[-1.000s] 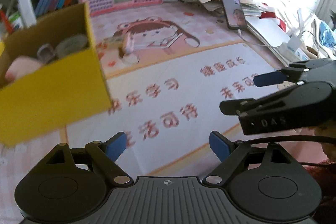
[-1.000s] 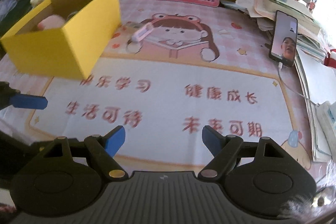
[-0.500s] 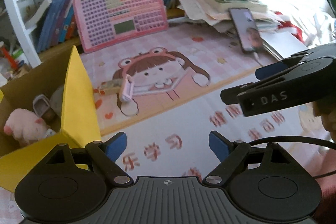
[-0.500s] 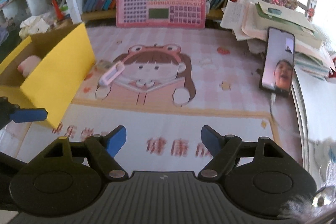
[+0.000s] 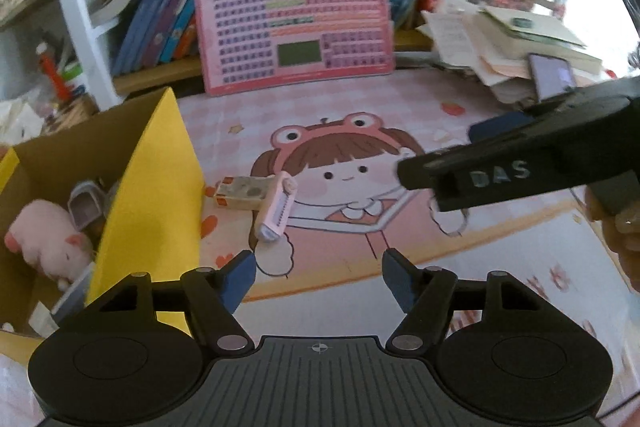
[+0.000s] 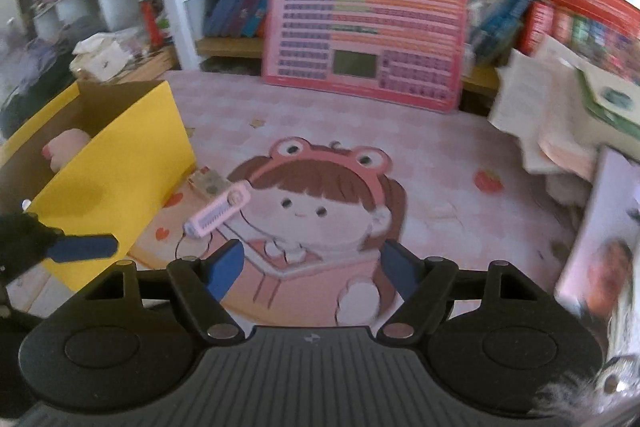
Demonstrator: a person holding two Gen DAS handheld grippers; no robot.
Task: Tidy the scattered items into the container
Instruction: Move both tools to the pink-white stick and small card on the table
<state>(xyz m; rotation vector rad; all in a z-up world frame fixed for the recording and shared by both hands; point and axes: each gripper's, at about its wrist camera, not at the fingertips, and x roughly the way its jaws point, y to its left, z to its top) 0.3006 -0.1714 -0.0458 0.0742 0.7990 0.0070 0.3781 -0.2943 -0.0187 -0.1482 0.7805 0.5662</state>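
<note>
With a pink plush (image 5: 44, 239) already in the yellow box (image 5: 148, 195), 2 items, a pink comb (image 5: 276, 211) and a small packet (image 5: 240, 193), remain while the left gripper (image 5: 316, 277) closes empty and the right gripper (image 6: 310, 269) stands open.

My left gripper (image 5: 319, 277) tilts downward at a slant, its two blue-tipped fingers (image 5: 239, 275) set apart, and the jaws are closing with nothing between them. My right gripper (image 6: 311, 269) tilts down at much the same slant, its blue pads spread, and nothing sits between those either. From the left wrist view, the right gripper reaches in from the right edge as a dark black body with one blue pad showing, and my right hand (image 5: 618, 233) wraps its handle at the frame's edge. From the right wrist view, one blue fingertip (image 6: 82, 248) of the left gripper pokes in at the left side.
</note>
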